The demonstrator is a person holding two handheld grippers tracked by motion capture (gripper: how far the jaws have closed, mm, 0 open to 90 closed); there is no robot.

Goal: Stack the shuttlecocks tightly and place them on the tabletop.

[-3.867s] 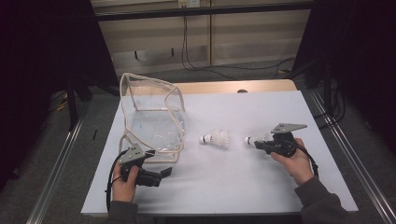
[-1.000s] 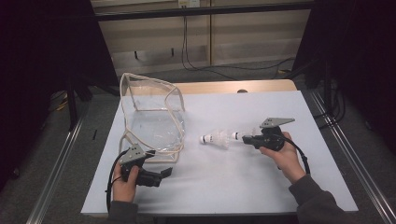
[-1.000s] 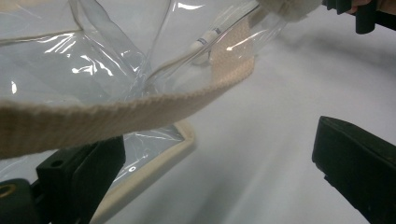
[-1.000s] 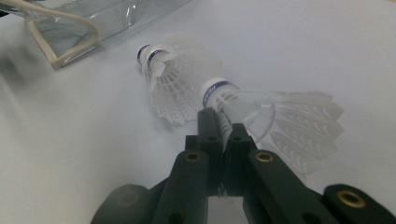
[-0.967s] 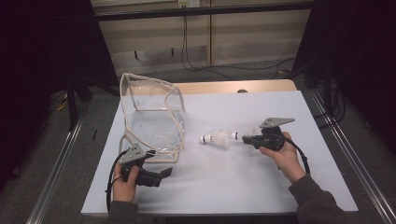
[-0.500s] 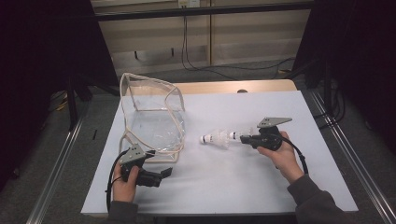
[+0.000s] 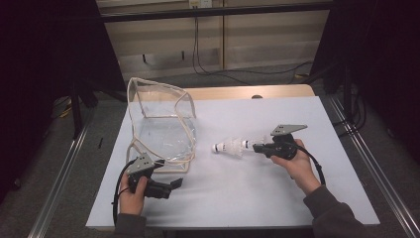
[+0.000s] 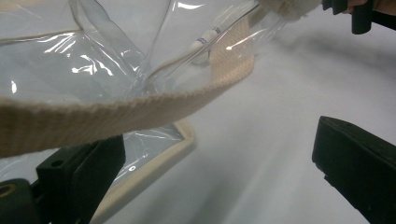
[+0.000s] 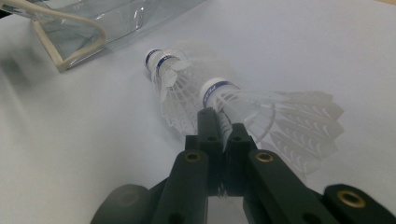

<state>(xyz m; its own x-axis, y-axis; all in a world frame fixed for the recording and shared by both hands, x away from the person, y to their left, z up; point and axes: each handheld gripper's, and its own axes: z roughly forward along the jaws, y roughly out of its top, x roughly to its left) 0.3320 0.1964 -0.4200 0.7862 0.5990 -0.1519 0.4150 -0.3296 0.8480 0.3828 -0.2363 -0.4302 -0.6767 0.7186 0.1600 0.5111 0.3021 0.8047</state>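
Shuttlecocks (image 7: 233, 147) lying mid-surface (image 7: 237, 198), just right of the clear bag (image 7: 161, 124). I'm pinching one's feathers (image 9: 243, 109) in the right tongs (image 9: 224, 128). I'm holding the left tongs (image 8: 215, 172) open by the bag's strap (image 8: 116, 114).

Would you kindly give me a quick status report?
Right claw shut on shuttlecock. Left claw open beside clear bag. Other shuttlecocks ahead.

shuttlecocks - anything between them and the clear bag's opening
Nothing visible does. The right gripper is shut on a shuttlecock, with two more lying just ahead on the table. Bare table lies between them and the bag, whose strap sits between the left gripper's open jaws.
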